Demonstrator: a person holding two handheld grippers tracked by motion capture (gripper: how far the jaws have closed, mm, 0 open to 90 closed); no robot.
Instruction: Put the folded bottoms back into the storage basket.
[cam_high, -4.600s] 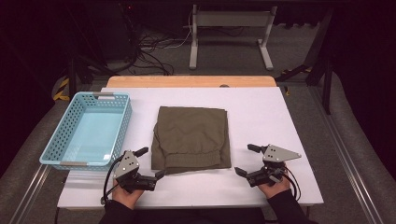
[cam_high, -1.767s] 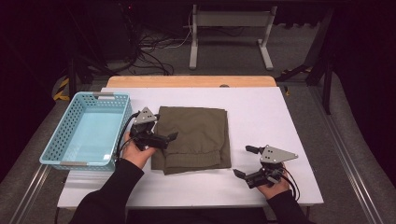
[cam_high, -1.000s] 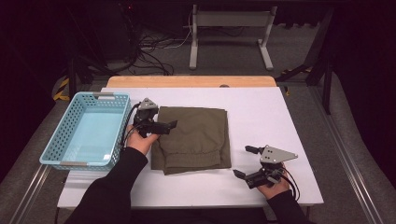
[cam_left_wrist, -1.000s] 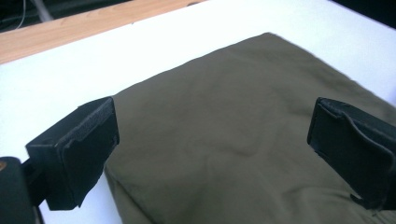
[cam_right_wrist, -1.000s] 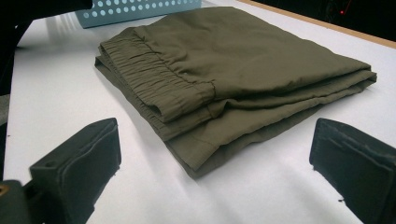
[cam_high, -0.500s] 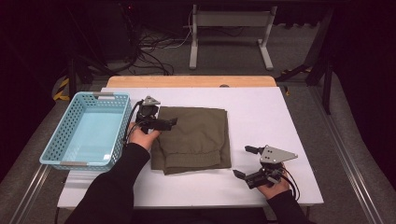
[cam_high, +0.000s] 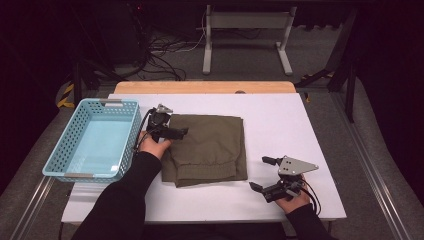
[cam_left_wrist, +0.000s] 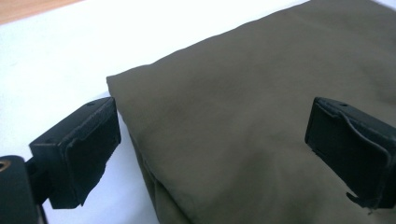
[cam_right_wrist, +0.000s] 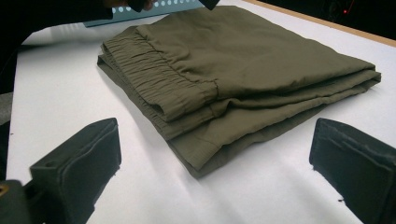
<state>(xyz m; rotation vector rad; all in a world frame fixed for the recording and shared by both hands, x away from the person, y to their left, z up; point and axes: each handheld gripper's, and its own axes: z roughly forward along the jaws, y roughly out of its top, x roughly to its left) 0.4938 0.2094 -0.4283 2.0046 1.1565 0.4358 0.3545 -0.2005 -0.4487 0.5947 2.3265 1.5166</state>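
A folded olive-green garment (cam_high: 207, 147) lies in the middle of the white table (cam_high: 280, 125), its elastic waistband toward the front edge. My left gripper (cam_high: 175, 129) is at the garment's far left corner, open. In the left gripper view, that gripper (cam_left_wrist: 212, 149) has one jaw over the table and one over the garment (cam_left_wrist: 261, 93), with the corner between them. My right gripper (cam_high: 261, 173) rests open near the front right, apart from the cloth. The right gripper view shows the garment (cam_right_wrist: 243, 60) ahead of its wide-open gripper (cam_right_wrist: 210, 172).
A light blue plastic basket (cam_high: 80, 175) stands at the table's left edge, close beside my left hand. A wooden strip (cam_high: 200, 87) borders the table's far edge. Beyond it are cables and a metal stand on the floor.
My left gripper has travelled from the front left of the table to the garment's far left corner, with only a small shift in the last second. The right gripper has stayed put.
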